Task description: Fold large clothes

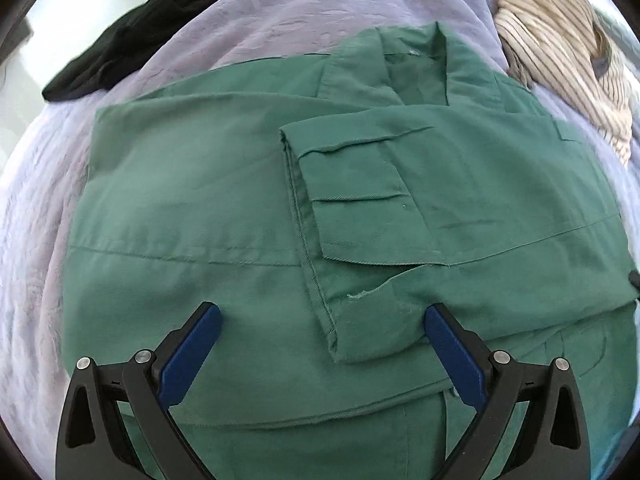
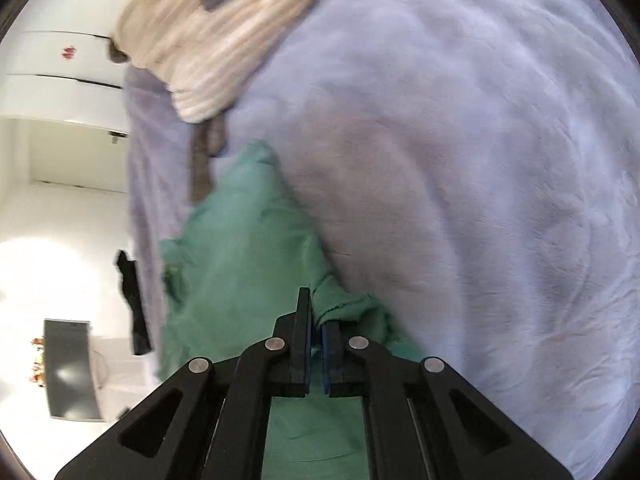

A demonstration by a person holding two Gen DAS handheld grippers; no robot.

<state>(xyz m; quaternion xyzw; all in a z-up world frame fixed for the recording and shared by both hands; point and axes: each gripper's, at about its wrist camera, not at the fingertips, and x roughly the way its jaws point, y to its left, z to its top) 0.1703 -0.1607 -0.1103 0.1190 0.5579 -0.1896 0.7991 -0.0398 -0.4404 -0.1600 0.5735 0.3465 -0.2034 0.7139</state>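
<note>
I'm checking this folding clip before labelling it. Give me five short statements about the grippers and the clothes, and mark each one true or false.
1. The left gripper is open above the green garment. True.
2. The right gripper is open and holds nothing. False: its jaws are shut on a bunched edge of the green garment.
3. The green garment lies on a lavender blanket. True.
4. A black garment lies on top of the green one. False: it lies apart, near the blanket's far edge.
5. The striped beige garment is pinched by the left gripper. False: it lies on the blanket beyond the green garment, with no gripper on it.
</note>
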